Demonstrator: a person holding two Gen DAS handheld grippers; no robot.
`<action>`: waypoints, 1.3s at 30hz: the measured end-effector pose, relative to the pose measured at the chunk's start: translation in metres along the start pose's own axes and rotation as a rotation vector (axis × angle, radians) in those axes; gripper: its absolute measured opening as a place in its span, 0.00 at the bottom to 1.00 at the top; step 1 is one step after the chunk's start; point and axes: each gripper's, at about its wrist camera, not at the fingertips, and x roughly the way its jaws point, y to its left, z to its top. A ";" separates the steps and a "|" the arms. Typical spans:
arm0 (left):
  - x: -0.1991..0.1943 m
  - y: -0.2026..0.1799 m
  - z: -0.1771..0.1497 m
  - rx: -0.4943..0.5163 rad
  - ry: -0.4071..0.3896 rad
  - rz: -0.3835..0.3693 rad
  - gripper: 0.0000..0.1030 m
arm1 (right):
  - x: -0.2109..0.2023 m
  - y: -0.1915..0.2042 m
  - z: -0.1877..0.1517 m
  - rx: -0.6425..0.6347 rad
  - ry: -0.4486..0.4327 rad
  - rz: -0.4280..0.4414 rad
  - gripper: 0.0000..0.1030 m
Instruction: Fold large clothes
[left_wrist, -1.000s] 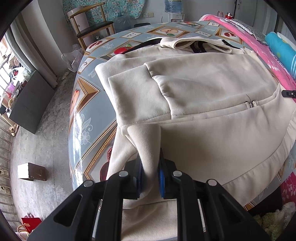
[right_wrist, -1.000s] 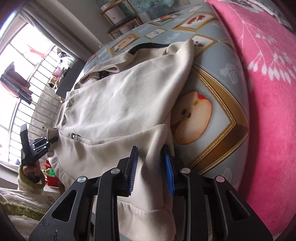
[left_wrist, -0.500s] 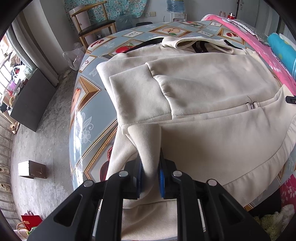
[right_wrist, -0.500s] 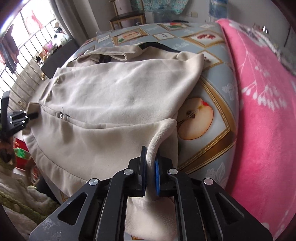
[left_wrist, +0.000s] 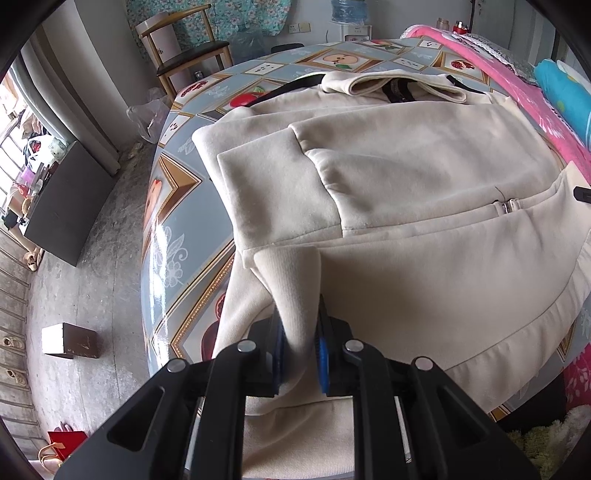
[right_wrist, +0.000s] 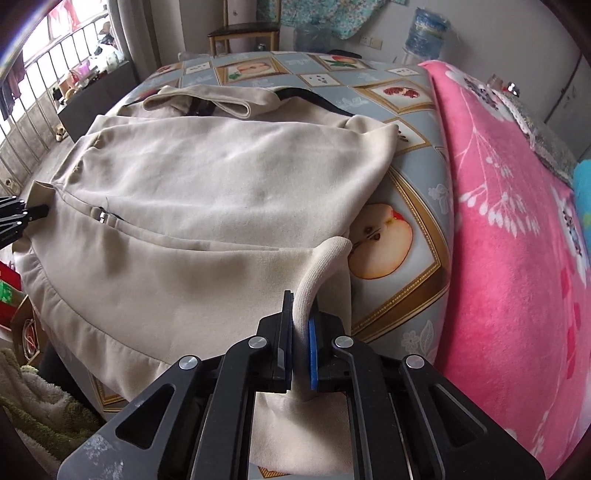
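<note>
A large cream jacket (left_wrist: 424, 192) lies spread on a fruit-patterned tablecloth (left_wrist: 177, 229), collar at the far end, one sleeve folded across its body. My left gripper (left_wrist: 300, 332) is shut on the ribbed hem at the jacket's near left corner, the cloth pinched up between the blue pads. In the right wrist view the same jacket (right_wrist: 221, 177) fills the table, and my right gripper (right_wrist: 301, 332) is shut on the ribbed hem at the near right corner, a fold standing up between its pads. The left gripper's tips (right_wrist: 14, 218) show at the left edge.
A pink blanket (right_wrist: 517, 240) lies along the table's right side. A wooden chair (left_wrist: 184, 55) stands beyond the far end. A dark cabinet (left_wrist: 62, 199) and a small box (left_wrist: 70, 339) sit on the floor to the left. A water bottle (right_wrist: 426, 33) stands at the back.
My right gripper has shut on the hem's right corner, which lay between open pads before, and it has turned so the view now looks squarely down the table. The left gripper has stayed put.
</note>
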 end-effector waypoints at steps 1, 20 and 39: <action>0.000 0.000 0.000 0.000 0.000 -0.001 0.14 | 0.001 0.000 0.000 -0.002 0.005 -0.008 0.07; -0.007 0.000 -0.004 0.008 -0.044 0.001 0.09 | -0.006 0.008 -0.006 0.010 -0.032 -0.067 0.05; -0.133 0.042 0.010 -0.034 -0.366 -0.163 0.05 | -0.111 -0.004 0.025 0.089 -0.370 -0.078 0.04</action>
